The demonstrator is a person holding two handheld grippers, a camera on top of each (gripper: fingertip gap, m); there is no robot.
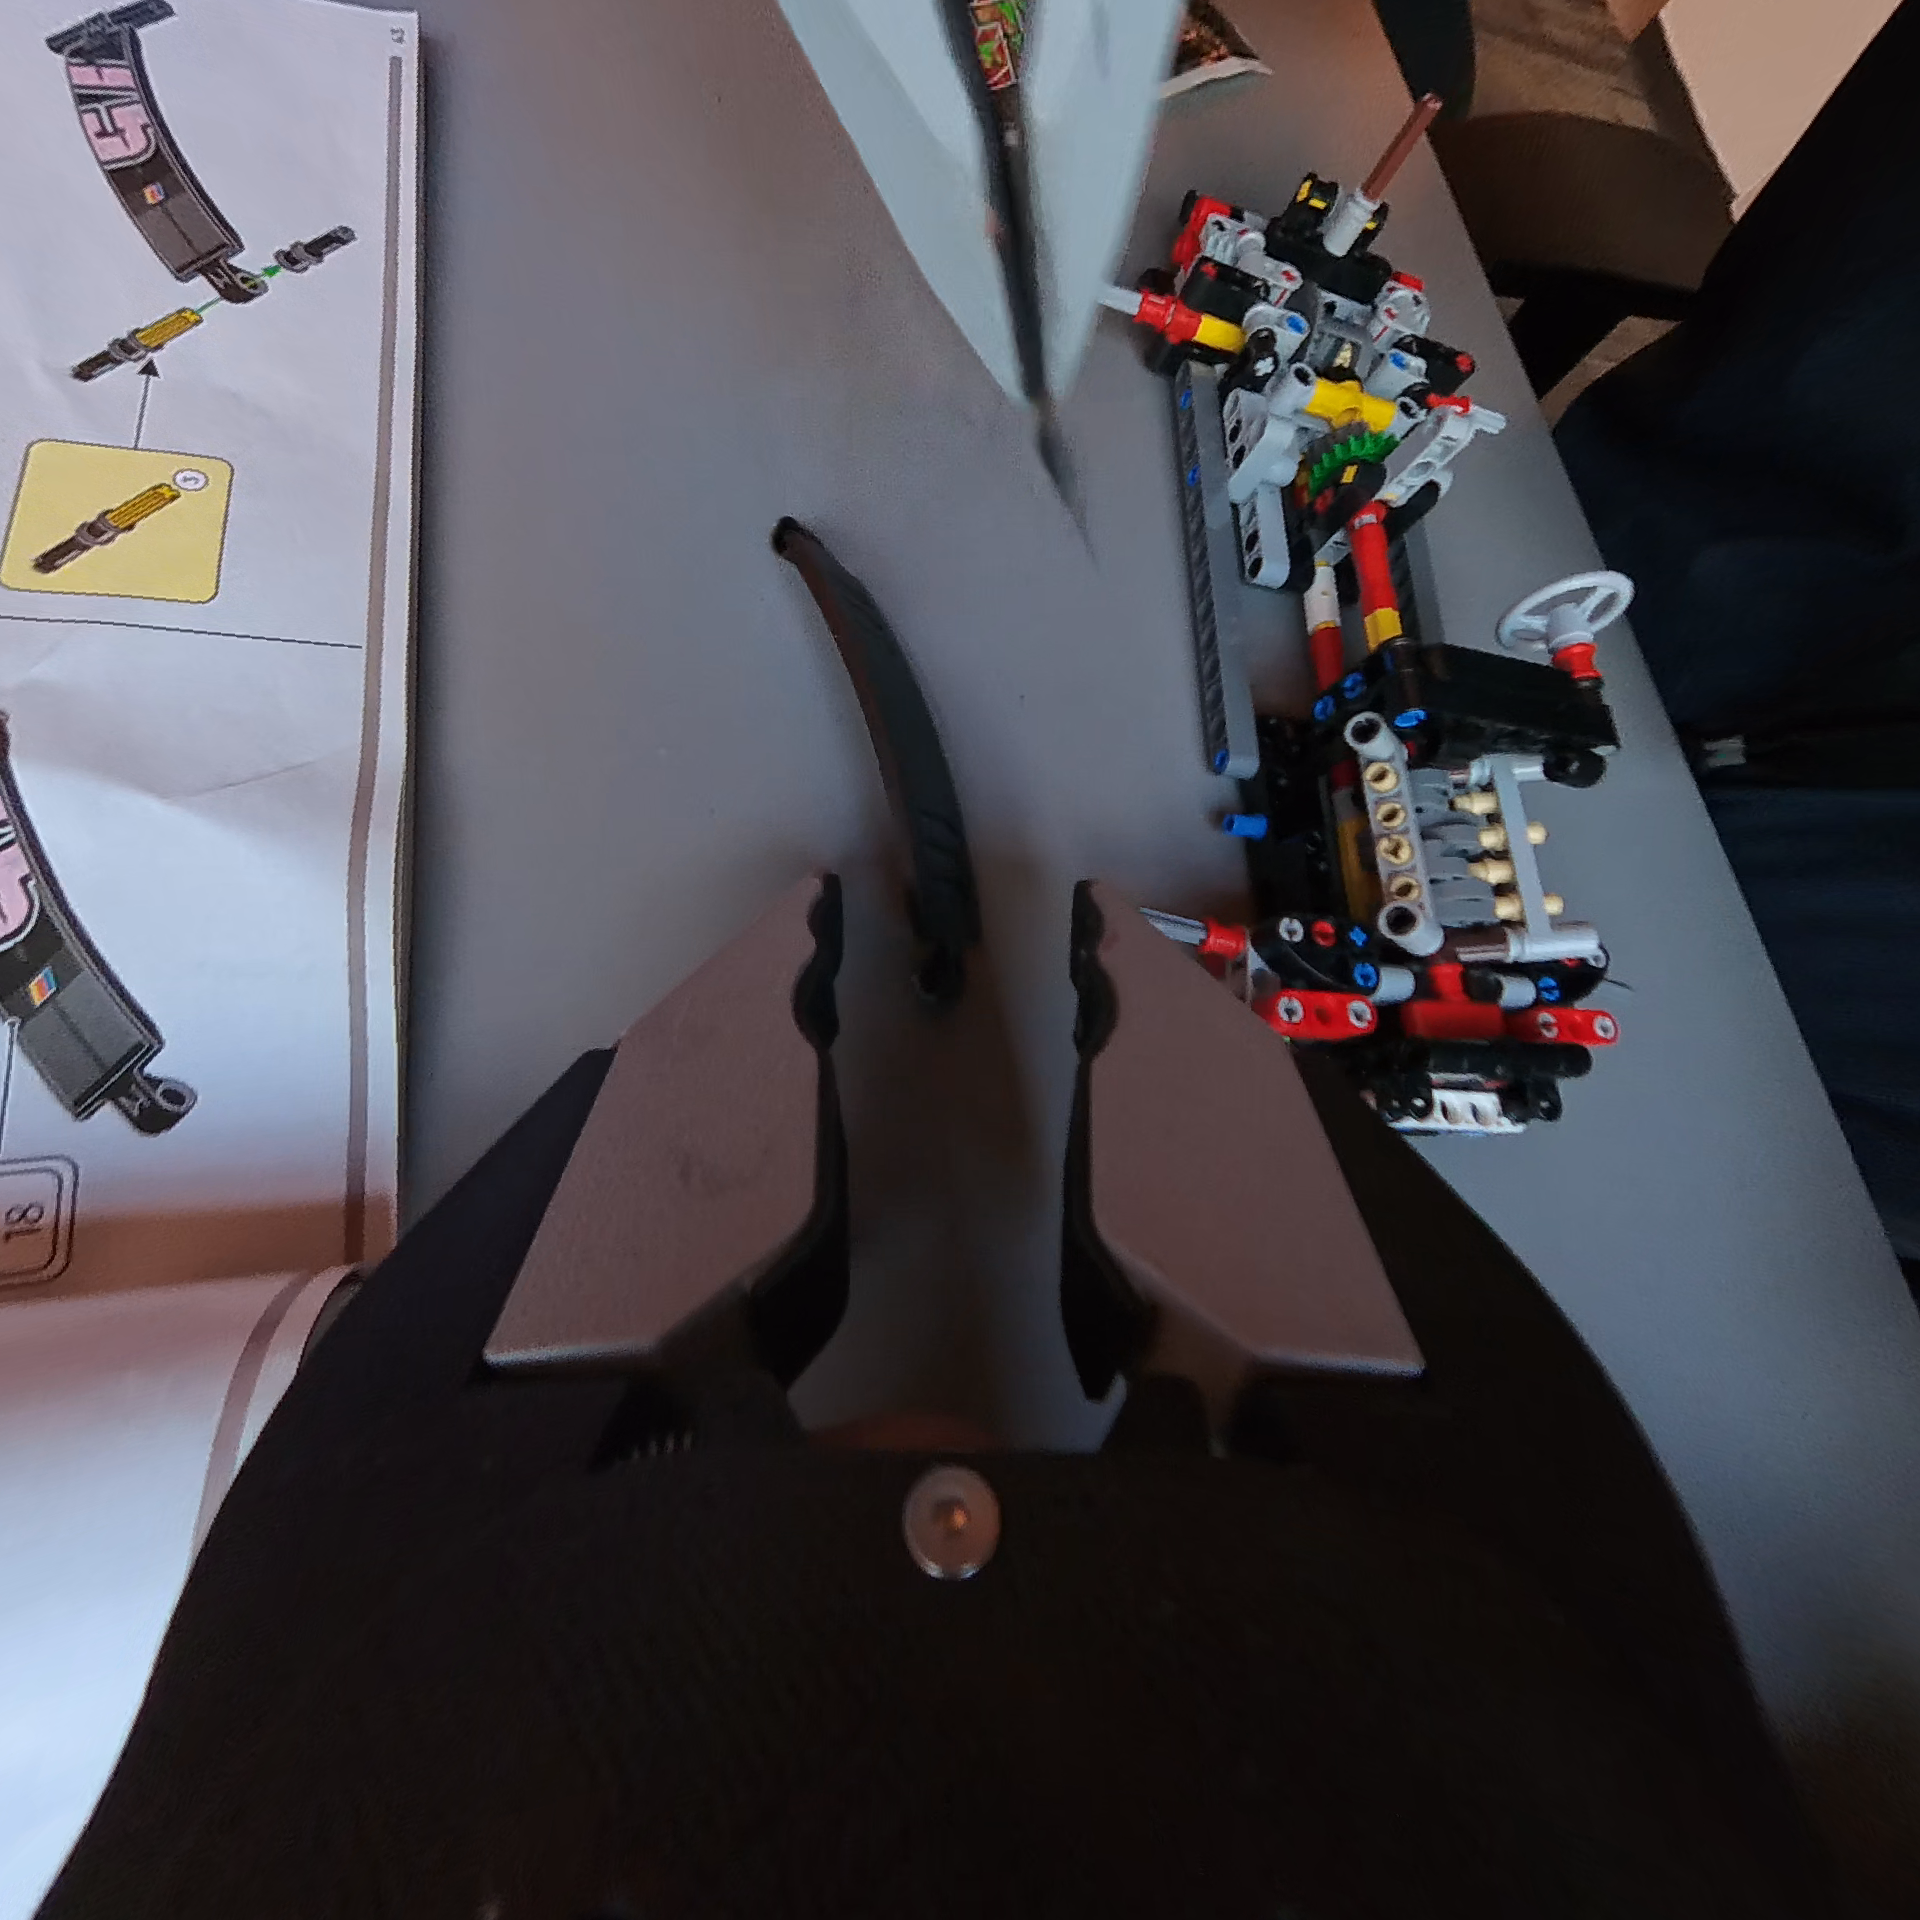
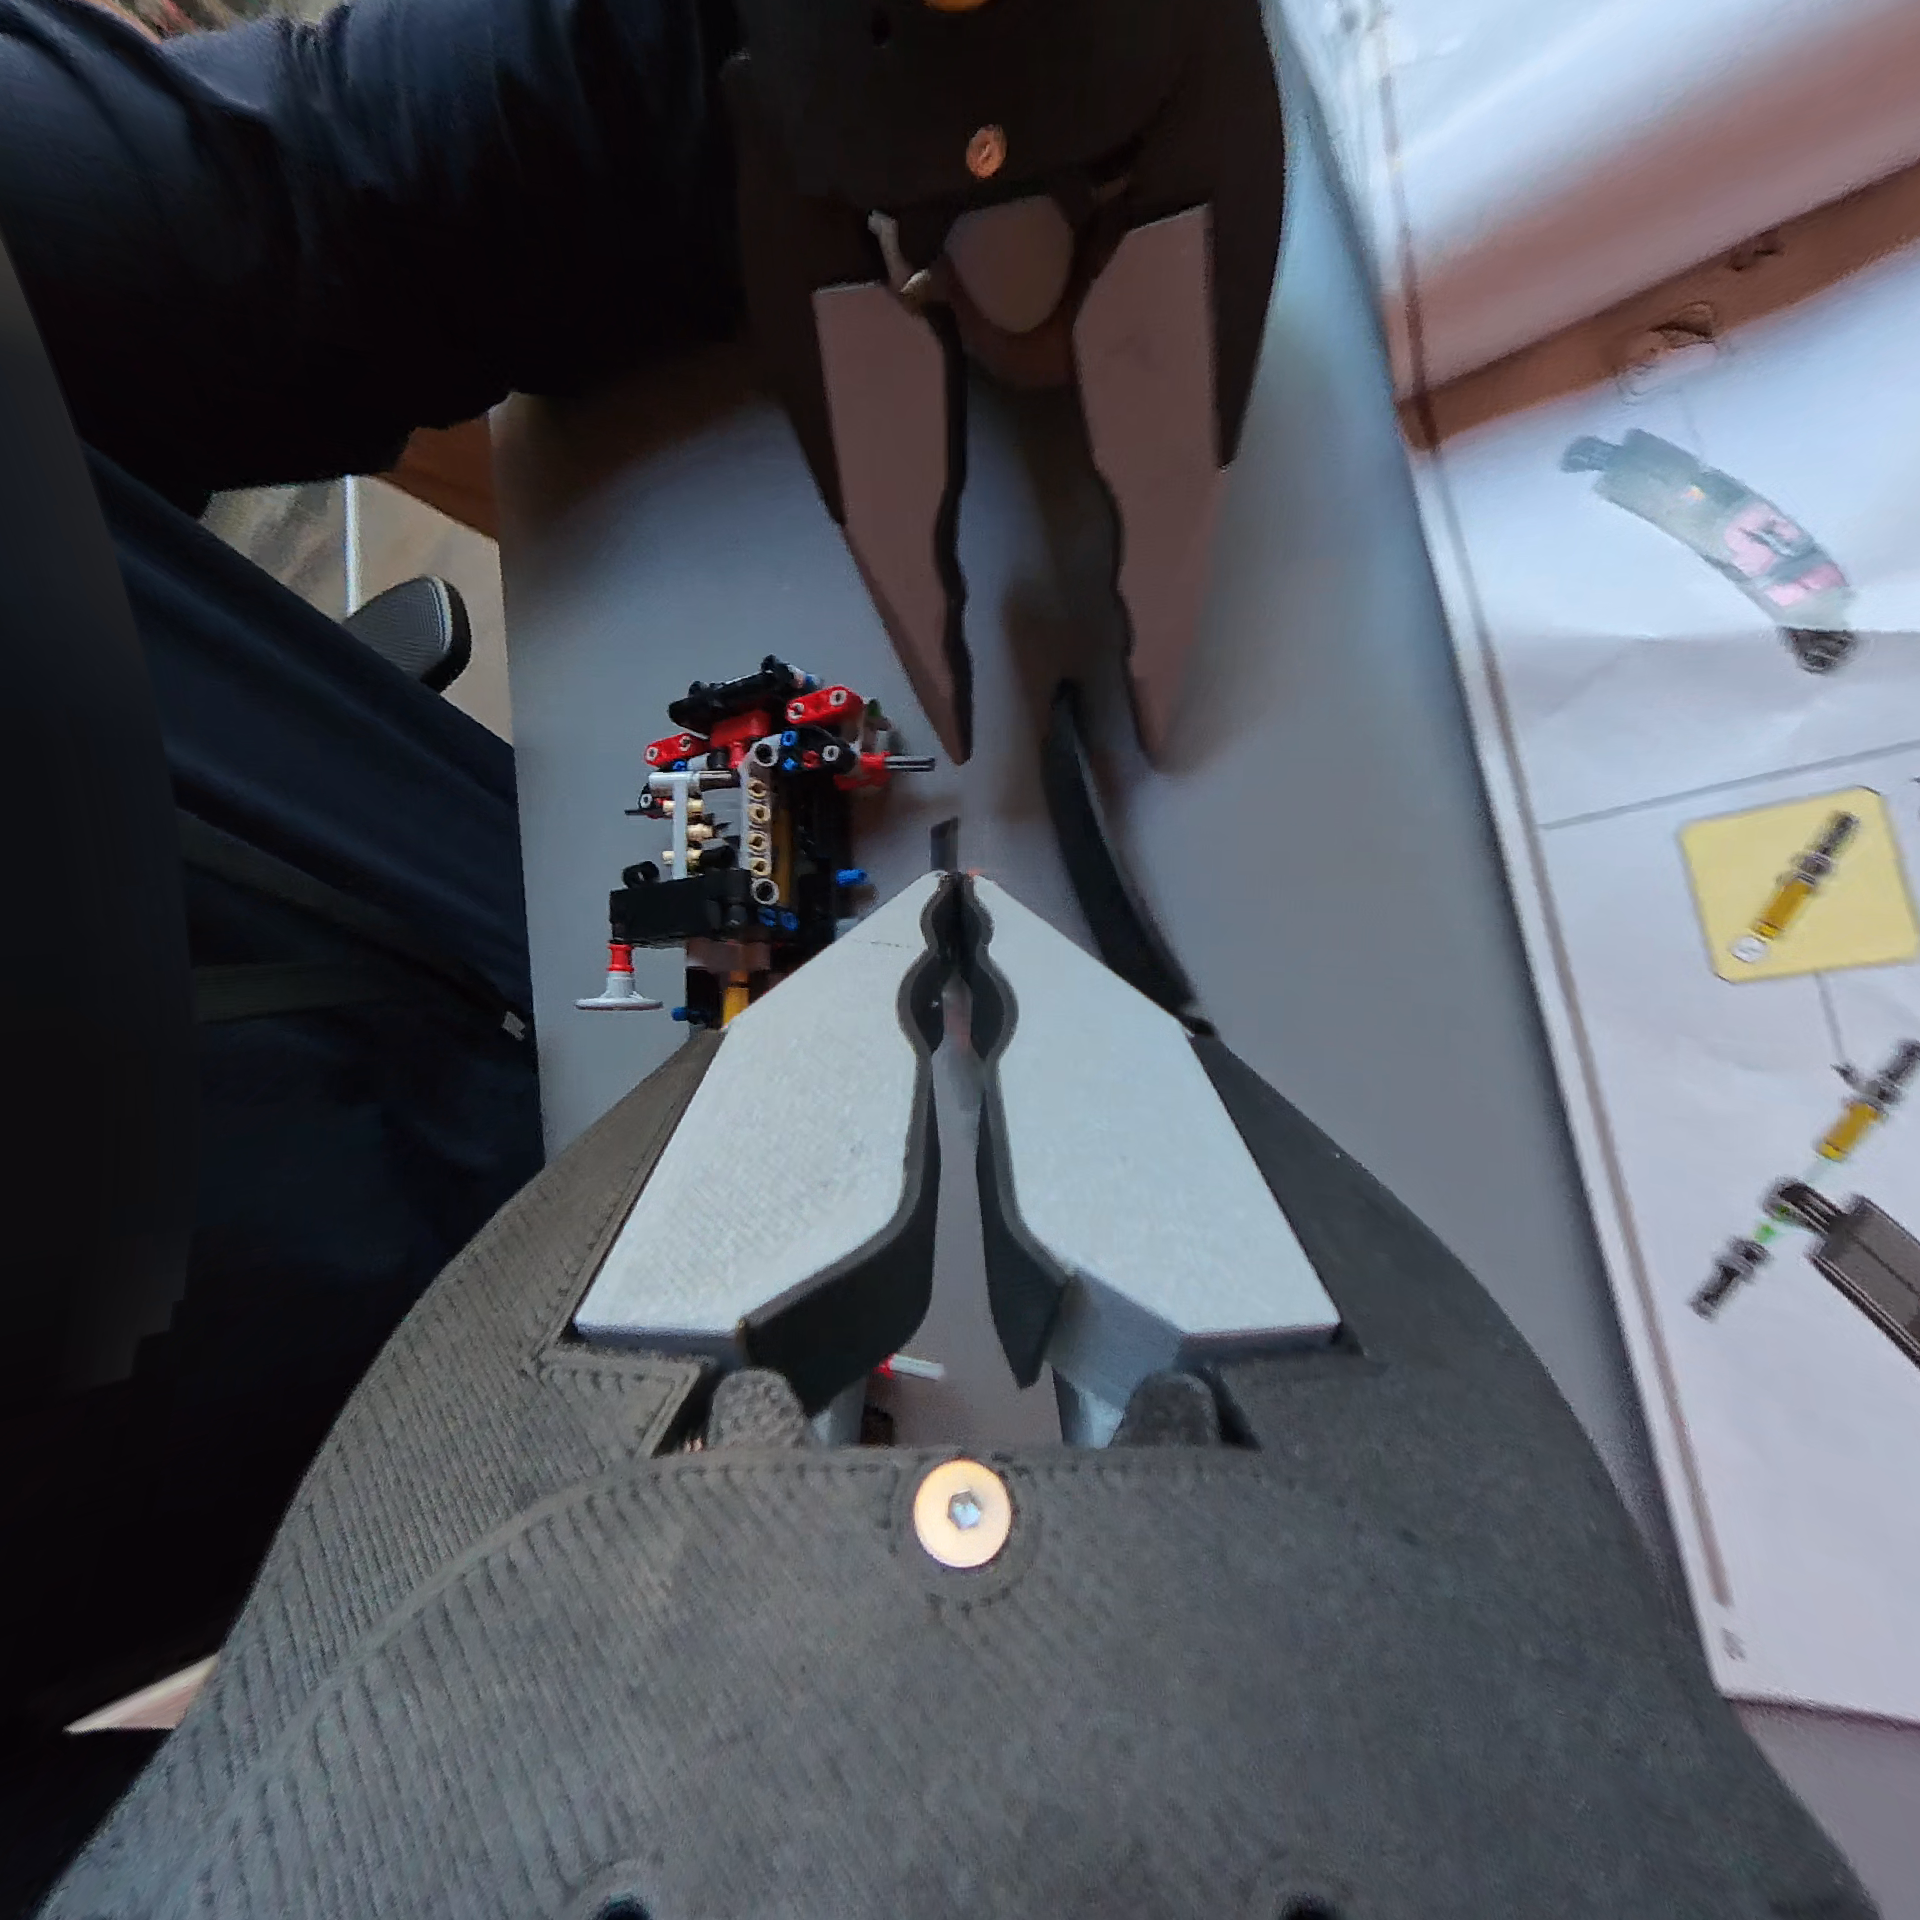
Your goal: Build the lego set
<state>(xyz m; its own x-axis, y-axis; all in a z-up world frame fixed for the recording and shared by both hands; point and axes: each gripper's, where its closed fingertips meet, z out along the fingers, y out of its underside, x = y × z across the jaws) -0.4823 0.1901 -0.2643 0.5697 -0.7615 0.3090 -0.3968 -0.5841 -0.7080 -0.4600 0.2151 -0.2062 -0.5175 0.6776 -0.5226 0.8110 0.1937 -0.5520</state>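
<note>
We see the left gripper [image 1: 954,935] with fingers apart, the curved black strip [image 1: 894,727] lying loose between them, running lengthwise toward frame top. The right gripper [image 2: 958,883] is pinched together at centre frame, model car [image 1: 1382,665] right, booklet [image 1: 197,623] left.

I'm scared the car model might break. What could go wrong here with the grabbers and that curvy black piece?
1. The left gripper is open around the near end of the curved black piece without pressing it; closing there might make it pivot or slip.
2. The brick-built chassis sits close beside the right-hand finger, so a sideways nudge could knock it.
3. The shut right gripper points at the left one; they might bump.
</note>
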